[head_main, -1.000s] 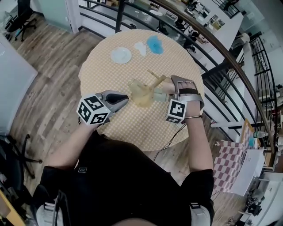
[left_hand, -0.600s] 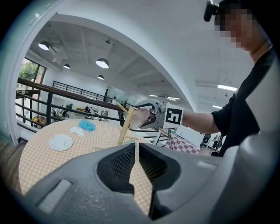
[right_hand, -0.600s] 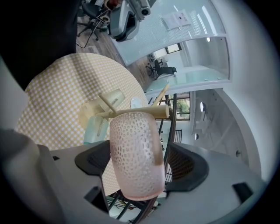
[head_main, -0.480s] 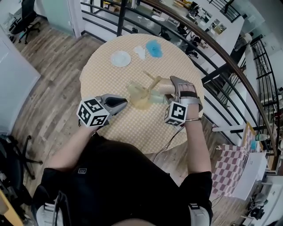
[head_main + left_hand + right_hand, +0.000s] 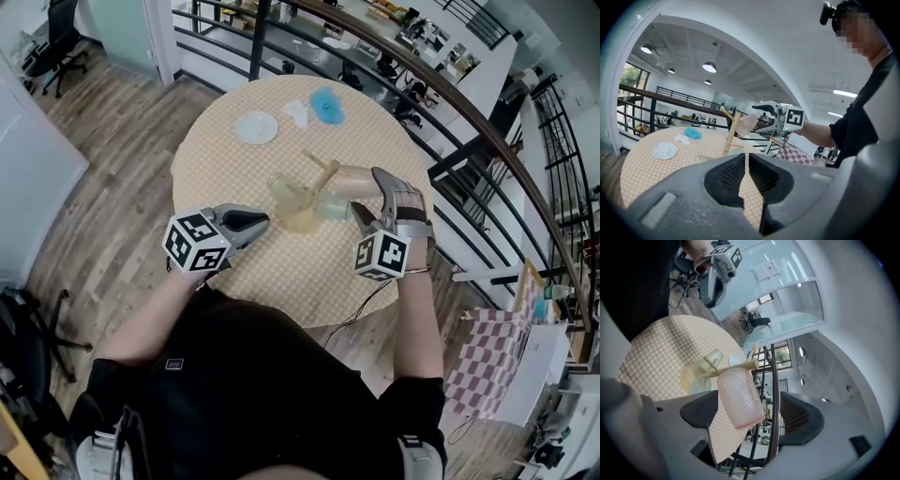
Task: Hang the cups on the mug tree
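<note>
The wooden mug tree (image 5: 317, 178) stands near the middle of the round checked table (image 5: 225, 169). A pink dimpled cup (image 5: 739, 397) hangs from one of its pegs (image 5: 740, 366). My right gripper (image 5: 750, 412) is open, its jaws wide on either side of the cup, with a clear gap at the right pad (image 5: 800, 416). From the head view, the pink cup (image 5: 349, 178) shows just ahead of the right gripper (image 5: 372, 195). My left gripper (image 5: 255, 221) rests low at the table's near left, shut and empty. The left gripper view shows its own jaws (image 5: 746, 169), the tree (image 5: 730, 133) and the cup (image 5: 748, 124).
A pale yellow translucent cup (image 5: 292, 199) and a pale green one (image 5: 332, 204) sit at the tree's base. A white saucer (image 5: 256, 127), a crumpled white thing (image 5: 298, 112) and a blue thing (image 5: 327, 101) lie at the far side. A railing (image 5: 487, 122) runs past the table's right edge.
The right gripper's jaws have spread wider and it has drawn back a little toward me. The pink cup stays on the peg. The left gripper has hardly moved.
</note>
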### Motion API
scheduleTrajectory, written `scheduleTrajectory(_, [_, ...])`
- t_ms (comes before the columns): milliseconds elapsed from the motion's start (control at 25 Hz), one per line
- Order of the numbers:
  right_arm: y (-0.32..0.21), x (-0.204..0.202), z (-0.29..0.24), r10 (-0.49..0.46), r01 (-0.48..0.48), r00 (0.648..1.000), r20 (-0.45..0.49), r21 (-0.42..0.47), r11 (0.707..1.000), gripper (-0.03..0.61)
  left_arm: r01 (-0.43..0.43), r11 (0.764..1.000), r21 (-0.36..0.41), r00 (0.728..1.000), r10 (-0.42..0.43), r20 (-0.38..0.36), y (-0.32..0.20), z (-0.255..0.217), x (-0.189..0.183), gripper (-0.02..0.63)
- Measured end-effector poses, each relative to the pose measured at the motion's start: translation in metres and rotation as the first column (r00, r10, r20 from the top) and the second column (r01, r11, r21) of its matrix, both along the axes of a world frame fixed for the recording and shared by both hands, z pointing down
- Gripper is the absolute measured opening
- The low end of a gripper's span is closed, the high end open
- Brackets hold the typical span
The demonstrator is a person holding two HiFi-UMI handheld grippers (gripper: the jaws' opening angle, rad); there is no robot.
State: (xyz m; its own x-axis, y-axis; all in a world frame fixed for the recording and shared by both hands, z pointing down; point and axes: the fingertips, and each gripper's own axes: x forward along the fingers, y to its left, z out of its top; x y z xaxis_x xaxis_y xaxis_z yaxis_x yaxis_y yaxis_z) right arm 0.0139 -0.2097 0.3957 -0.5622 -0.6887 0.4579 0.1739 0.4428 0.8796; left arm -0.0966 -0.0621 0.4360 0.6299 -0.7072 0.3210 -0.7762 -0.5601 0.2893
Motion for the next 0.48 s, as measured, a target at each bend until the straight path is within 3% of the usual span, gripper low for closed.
scheduleTrajectory(280, [0.030, 0.028, -0.051, 0.040, -0.032, 0.965, 0.259, -0.034, 0.999, 0.407, 0.022, 1.000, 0.007, 0.999, -0.022, -0.025, 0.011, -0.003, -0.006, 0.020])
scheduleTrajectory(360, [0.044, 0.031, -0.076, 0.069, -0.039, 0.907, 0.414, -0.080, 0.996, 0.407, 0.028, 0.999, 0.030, 0.999, -0.027, -0.035, 0.012, -0.010, -0.011, 0.020])
scheduleTrajectory(400, [0.052, 0.031, -0.089, 0.088, -0.029, 0.859, 0.505, -0.124, 0.992, 0.405, 0.028, 0.998, 0.049, 0.999, -0.026, -0.043, 0.012, -0.015, -0.013, 0.020])
scheduleTrajectory(480, [0.073, 0.026, -0.109, 0.135, 0.035, 0.729, 0.671, -0.233, 0.972, 0.397, 0.024, 0.995, 0.094, 0.997, -0.018, -0.072, 0.015, -0.028, -0.016, 0.020])
